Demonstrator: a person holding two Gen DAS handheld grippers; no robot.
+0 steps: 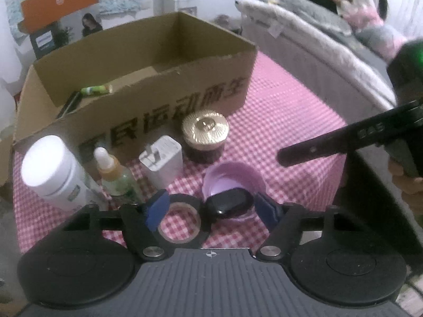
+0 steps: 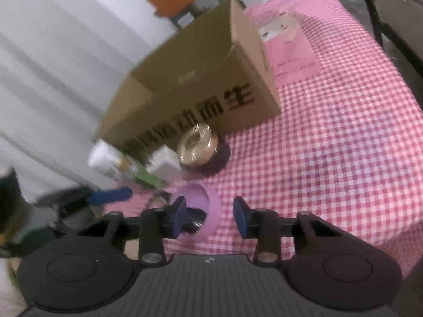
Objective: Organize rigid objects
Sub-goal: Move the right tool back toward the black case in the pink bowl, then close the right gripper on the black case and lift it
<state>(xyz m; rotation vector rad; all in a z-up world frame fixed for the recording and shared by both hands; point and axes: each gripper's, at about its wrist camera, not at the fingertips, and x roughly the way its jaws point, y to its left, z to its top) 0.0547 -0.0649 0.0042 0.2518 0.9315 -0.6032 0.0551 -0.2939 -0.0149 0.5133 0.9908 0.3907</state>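
Observation:
On the pink checked cloth stand a white bottle (image 1: pixel 50 169), a dropper bottle (image 1: pixel 116 174), a white charger (image 1: pixel 162 159) and a gold-lidded jar (image 1: pixel 206 134), all in front of an open cardboard box (image 1: pixel 185 92). Nearer lie a purple bowl (image 1: pixel 232 177), a glossy black case (image 1: pixel 228 202) at its near rim, and a tape roll (image 1: pixel 185 206). My left gripper (image 1: pixel 211 207) hovers open over the roll and the case. My right gripper (image 2: pixel 211 218) is open too, with the bowl's (image 2: pixel 195 195) right edge between its pads and the case (image 2: pixel 197 220) beside the left pad.
The box (image 2: pixel 201 79) holds a green tube (image 1: pixel 96 89) and a dark flat item (image 1: pixel 68 104). The table edge falls away on the right (image 1: pixel 351 174). Beyond it is a bed with grey blankets (image 1: pixel 304 31), with a person sitting on it. A white curtain (image 2: pixel 53 66) hangs to the left.

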